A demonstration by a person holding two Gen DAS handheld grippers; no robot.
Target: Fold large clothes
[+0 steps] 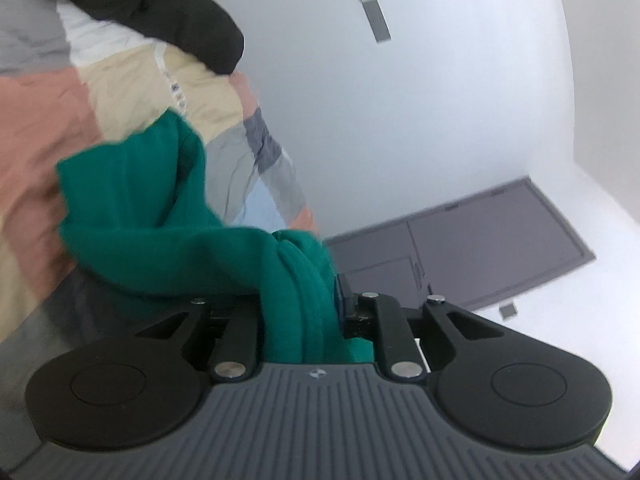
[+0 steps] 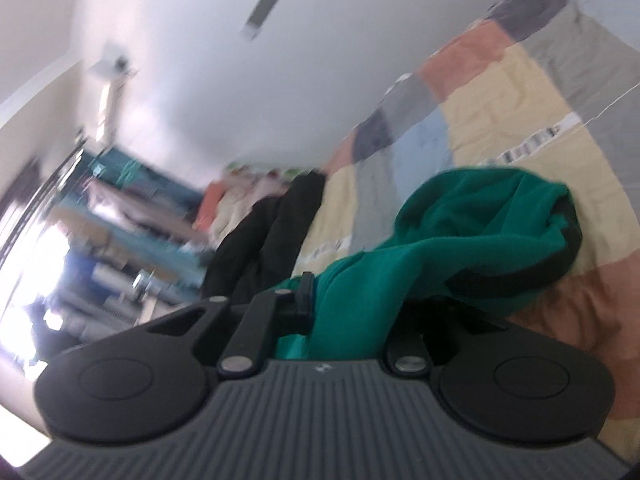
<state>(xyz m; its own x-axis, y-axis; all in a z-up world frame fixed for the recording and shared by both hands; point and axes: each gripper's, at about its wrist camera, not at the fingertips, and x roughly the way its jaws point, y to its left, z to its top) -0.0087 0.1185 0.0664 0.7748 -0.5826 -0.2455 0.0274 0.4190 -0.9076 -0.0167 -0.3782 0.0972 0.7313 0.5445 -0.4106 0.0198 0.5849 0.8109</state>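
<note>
Left gripper [image 1: 304, 312] fingers pinching bunched green garment [image 1: 160, 216]; right gripper [image 2: 340, 312] fingers pinching another part of it. Garment hanging between both, trailing on patchwork bed cover [image 2: 500, 92], likely being raised to spread out before folding. Black clothing [image 2: 260, 232] lying nearby.

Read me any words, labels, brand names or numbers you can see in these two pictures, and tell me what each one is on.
No text can be read in either view.
Small emblem on the left tool's ribbed housing: a logo mark, no letters legible.
Same emblem on the right tool's housing: too blurred to read.
Patterned white strip on the patchwork bedspread: marks too small and blurred to read.
Green garment: no label visible.
</note>
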